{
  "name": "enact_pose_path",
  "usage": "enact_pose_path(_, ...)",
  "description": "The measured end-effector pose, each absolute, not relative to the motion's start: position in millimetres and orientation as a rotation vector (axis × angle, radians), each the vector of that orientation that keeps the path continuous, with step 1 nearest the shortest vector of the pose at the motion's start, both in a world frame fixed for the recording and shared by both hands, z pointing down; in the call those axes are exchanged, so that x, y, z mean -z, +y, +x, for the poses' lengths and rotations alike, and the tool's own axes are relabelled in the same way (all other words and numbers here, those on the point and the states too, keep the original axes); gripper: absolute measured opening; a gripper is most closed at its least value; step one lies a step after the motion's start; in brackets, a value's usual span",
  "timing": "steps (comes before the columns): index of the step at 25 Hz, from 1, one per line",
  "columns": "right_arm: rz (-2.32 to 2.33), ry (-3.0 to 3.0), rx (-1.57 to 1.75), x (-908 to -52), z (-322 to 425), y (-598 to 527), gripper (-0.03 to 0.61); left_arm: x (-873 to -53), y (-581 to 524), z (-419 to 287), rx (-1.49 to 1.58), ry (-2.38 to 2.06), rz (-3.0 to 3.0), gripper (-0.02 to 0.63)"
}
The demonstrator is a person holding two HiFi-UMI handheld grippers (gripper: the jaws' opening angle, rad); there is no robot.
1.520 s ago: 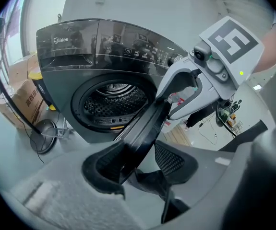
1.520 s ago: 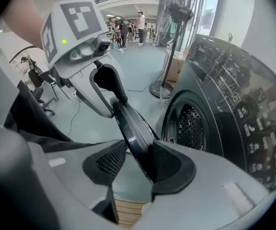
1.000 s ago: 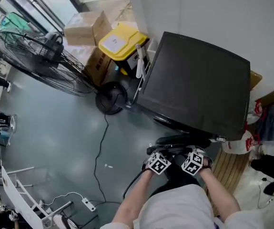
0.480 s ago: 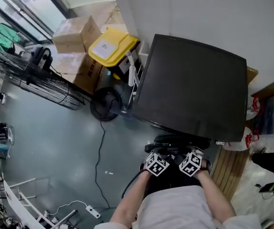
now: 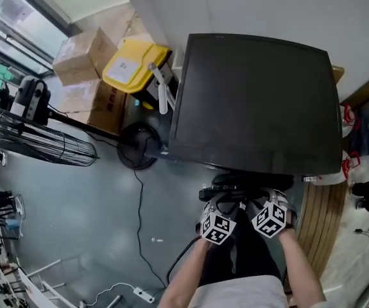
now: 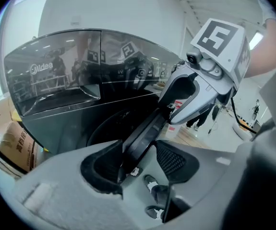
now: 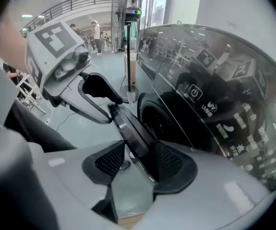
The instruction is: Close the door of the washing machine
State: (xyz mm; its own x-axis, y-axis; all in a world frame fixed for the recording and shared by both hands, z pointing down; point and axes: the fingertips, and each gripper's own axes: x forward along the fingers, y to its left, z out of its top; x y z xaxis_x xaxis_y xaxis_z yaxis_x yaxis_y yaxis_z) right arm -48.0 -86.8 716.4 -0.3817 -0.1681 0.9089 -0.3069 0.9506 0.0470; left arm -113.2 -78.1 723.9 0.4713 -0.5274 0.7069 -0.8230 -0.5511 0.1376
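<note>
A black front-loading washing machine (image 5: 255,101) fills the middle of the head view. Its round door (image 5: 235,186) stands ajar at the machine's near side. Both grippers sit side by side on the door's free rim. The left gripper (image 5: 218,202) straddles the door edge (image 6: 145,133). The edge lies against one pad (image 6: 102,164), with a gap to the other, and the jaws are opening. The right gripper (image 5: 265,199) also has the door edge (image 7: 128,128) between its pads (image 7: 110,159), one of them clear of it, and its jaws are opening too.
A yellow-lidded bin (image 5: 128,66) and cardboard boxes (image 5: 81,56) stand left of the machine. A big floor fan (image 5: 30,140) and its round base (image 5: 138,147) stand nearby, and a cable (image 5: 139,223) trails over the grey floor. Wooden slats (image 5: 319,223) and bags (image 5: 350,153) lie to the right.
The head view has swung, so the machine now sits more central and square. Both grippers have shifted a little with the door rim still between their jaws.
</note>
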Motion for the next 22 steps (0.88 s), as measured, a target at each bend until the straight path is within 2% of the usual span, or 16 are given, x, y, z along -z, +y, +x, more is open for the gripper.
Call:
enact_pose_path(6,0.388,-2.031,-0.102,-716,-47,-90,0.186,-724,-75,-118,-0.775,-1.269,2.296,0.218)
enact_pose_path(8,0.402,-2.054,-0.100,-715,-49,-88,0.187,-723,-68,-131,-0.759,-1.341,2.242,0.198)
enact_pose_path(9,0.417,-2.067,-0.099,-715,-49,-89,0.187,-723,-64,-137,-0.735,-1.389,2.203,0.170)
enact_pose_path(12,0.523,-2.107,-0.085,-713,-47,-99,0.187,-732,-60,-150,-0.667,-1.478,2.088,0.025)
enact_pose_path(13,0.573,-2.116,-0.078,-713,-47,-104,0.189,-738,-59,-149,-0.653,-1.475,2.063,0.006)
enact_pose_path(22,0.782,-2.137,-0.118,-710,-39,-109,0.210,-753,-75,-137,-0.576,-1.505,1.974,0.002)
